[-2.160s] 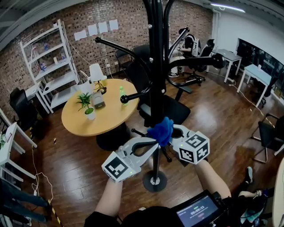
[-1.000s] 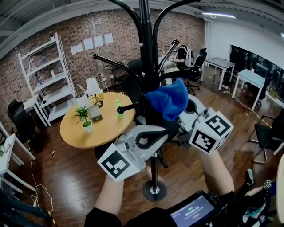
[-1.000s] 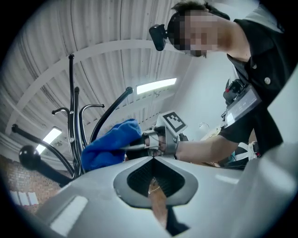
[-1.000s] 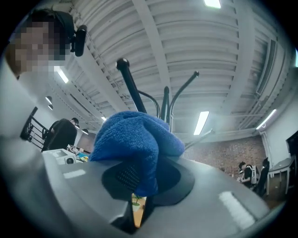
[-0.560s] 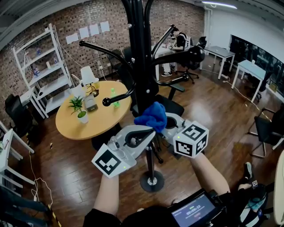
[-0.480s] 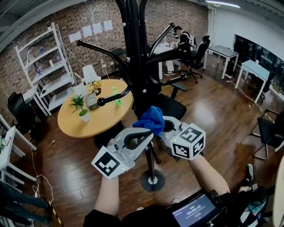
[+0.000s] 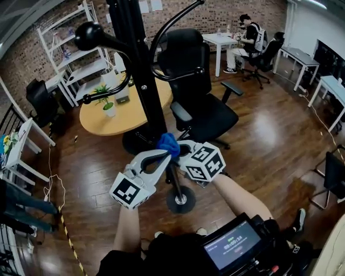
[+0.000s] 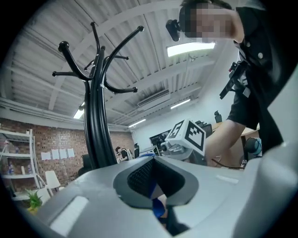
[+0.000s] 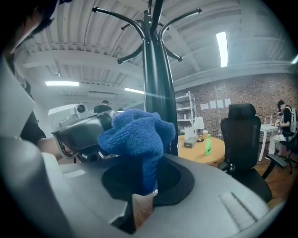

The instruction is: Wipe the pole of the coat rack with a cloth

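Right gripper (image 9: 145,183): I see it clamped on the blue cloth (image 9: 137,139), which bunches up out of the jaws.
Left gripper (image 8: 156,186): jaws together, hollow empty; its own view alone shows a blue sliver at the seam.
Cloth: head view alone places it low on the pole (image 7: 141,70), above the base (image 7: 180,200).
Pole: black, upright in both gripper views.

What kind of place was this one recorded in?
Most likely an open-plan office or shared workspace: a black high-backed office chair, a white desk with a person seated at it, a red-brick wall, white metal shelving and a round wooden table.
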Demonstrator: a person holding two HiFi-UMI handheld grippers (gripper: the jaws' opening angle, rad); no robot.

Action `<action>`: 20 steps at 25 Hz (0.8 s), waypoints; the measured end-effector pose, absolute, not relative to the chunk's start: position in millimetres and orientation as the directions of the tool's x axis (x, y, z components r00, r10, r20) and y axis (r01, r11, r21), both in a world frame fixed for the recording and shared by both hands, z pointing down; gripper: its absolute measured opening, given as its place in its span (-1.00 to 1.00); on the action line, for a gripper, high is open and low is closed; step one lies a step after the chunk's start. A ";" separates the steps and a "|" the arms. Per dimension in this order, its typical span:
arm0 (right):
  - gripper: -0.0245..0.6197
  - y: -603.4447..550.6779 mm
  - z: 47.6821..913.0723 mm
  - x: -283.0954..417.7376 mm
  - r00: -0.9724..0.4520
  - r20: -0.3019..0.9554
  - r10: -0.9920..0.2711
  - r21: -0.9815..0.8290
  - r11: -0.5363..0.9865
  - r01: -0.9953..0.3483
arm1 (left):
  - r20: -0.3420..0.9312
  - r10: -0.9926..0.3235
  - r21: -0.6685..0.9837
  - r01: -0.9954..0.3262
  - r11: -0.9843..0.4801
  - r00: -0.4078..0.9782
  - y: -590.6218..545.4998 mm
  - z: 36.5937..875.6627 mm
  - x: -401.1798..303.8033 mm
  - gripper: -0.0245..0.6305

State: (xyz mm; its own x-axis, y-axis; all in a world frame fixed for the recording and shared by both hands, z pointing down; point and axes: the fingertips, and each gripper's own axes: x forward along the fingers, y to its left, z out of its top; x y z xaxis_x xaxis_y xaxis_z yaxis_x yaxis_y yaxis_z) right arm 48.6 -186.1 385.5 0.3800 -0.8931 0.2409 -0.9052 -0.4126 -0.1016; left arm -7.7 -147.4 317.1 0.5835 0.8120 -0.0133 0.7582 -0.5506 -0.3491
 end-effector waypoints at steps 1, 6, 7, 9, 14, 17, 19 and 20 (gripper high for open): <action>-0.77 -187.8 394.3 48.7 0.368 0.252 -0.895 -0.111 -0.405 -0.908 | -0.005 0.805 -0.343 0.755 -0.559 0.594 -149.0 325.7 -9.0 -0.91; -0.77 -192.8 430.5 48.2 0.348 0.265 -0.899 -0.178 -0.401 -0.899 | 0.018 0.793 -0.288 0.763 -0.579 0.608 -164.1 360.9 -10.7 -0.91; -0.77 -194.3 433.7 47.7 0.354 0.262 -0.898 -0.174 -0.405 -0.898 | 0.008 0.796 -0.277 0.766 -0.580 0.606 -168.8 364.8 -11.3 -0.92; -0.77 -196.5 427.9 46.3 0.376 0.239 -0.895 -0.135 -0.414 -0.900 | -0.036 0.801 -0.266 0.766 -0.585 0.598 -174.8 356.9 -12.6 -0.91; -0.77 -172.4 357.9 50.9 0.421 0.141 -0.896 -0.034 -0.430 -0.902 | -0.123 0.798 -0.271 0.753 -0.599 0.590 -156.0 296.6 -9.6 -0.91; -0.77 -155.4 312.2 57.3 0.378 0.071 -0.923 -0.036 -0.381 -0.924 | -0.145 0.788 -0.291 0.736 -0.611 0.598 -131.0 262.5 -1.9 -0.92; -0.77 -148.5 287.3 65.6 0.331 0.022 -0.943 -0.015 -0.331 -0.943 | -0.163 0.755 -0.315 0.691 -0.650 0.636 -119.6 243.2 10.9 -0.92; -0.77 -147.8 276.8 71.2 0.293 0.002 -0.956 -0.004 -0.293 -0.956 | -0.173 0.727 -0.328 0.657 -0.679 0.665 -116.4 234.9 19.7 -0.92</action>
